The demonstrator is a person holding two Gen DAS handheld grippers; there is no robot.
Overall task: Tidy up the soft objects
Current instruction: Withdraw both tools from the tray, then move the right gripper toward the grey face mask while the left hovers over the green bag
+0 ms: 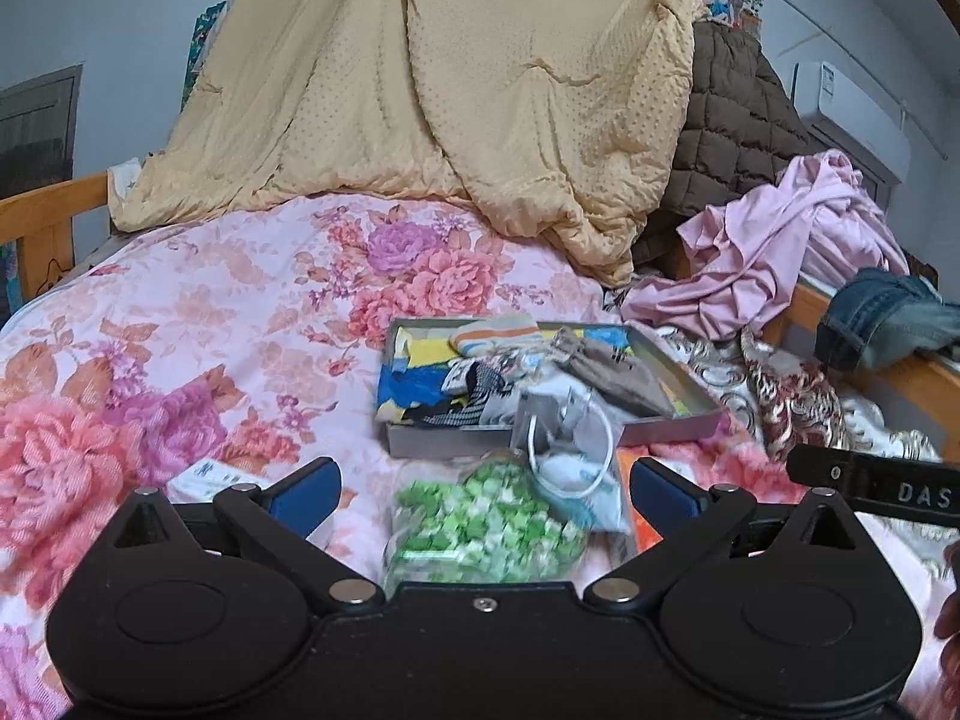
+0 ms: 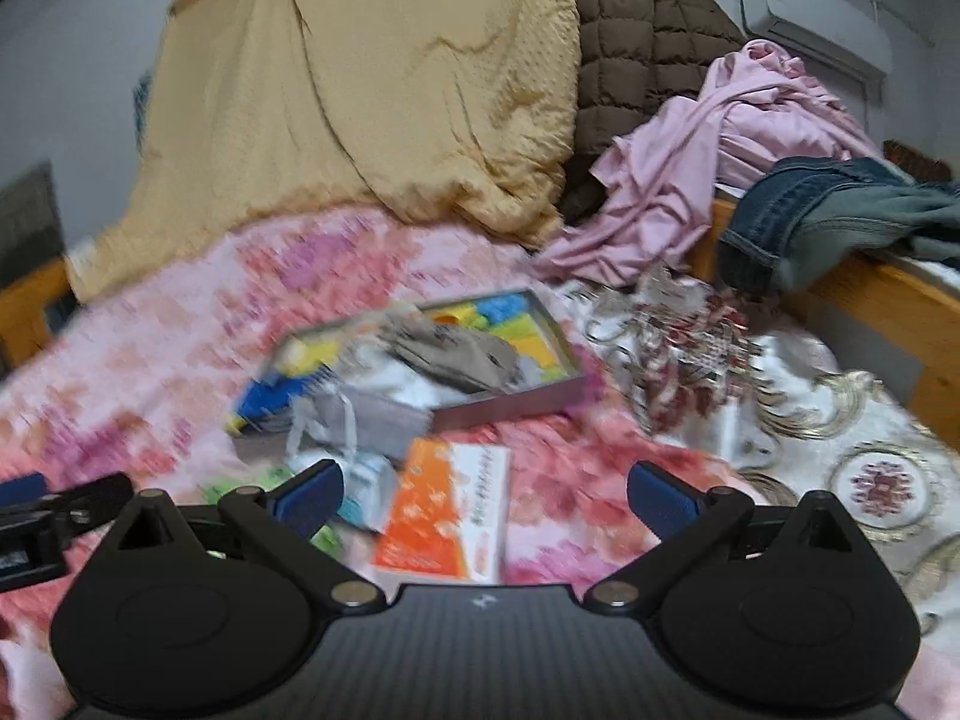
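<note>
On the bed, over a pink floral cover (image 1: 198, 324), both tools hang with their blue pads spread wide and nothing between them. The left tool (image 1: 483, 495) sits just above a clear bag of green and white pieces (image 1: 486, 528), with a pale mask with white ear loops (image 1: 570, 450) lying just beyond it, partly over the near edge of a shallow grey box (image 1: 672, 429). Inside the box lie small soft things: a striped sock (image 1: 498, 333), a beige drawstring pouch (image 1: 612, 369) and black-and-white patterned cloth (image 1: 480, 387). The right tool (image 2: 483, 501) hovers over an orange and white packet (image 2: 444, 516) that lies flat on the cover, just right of the mask. The right view is blurred. At the head of the bed a yellow quilt (image 1: 444, 84) is heaped beside a brown quilted coat (image 1: 732, 114); a pink garment (image 1: 774, 240) and jeans (image 1: 882, 318) lie over the wooden rail (image 2: 888, 312) on the right.
</note>
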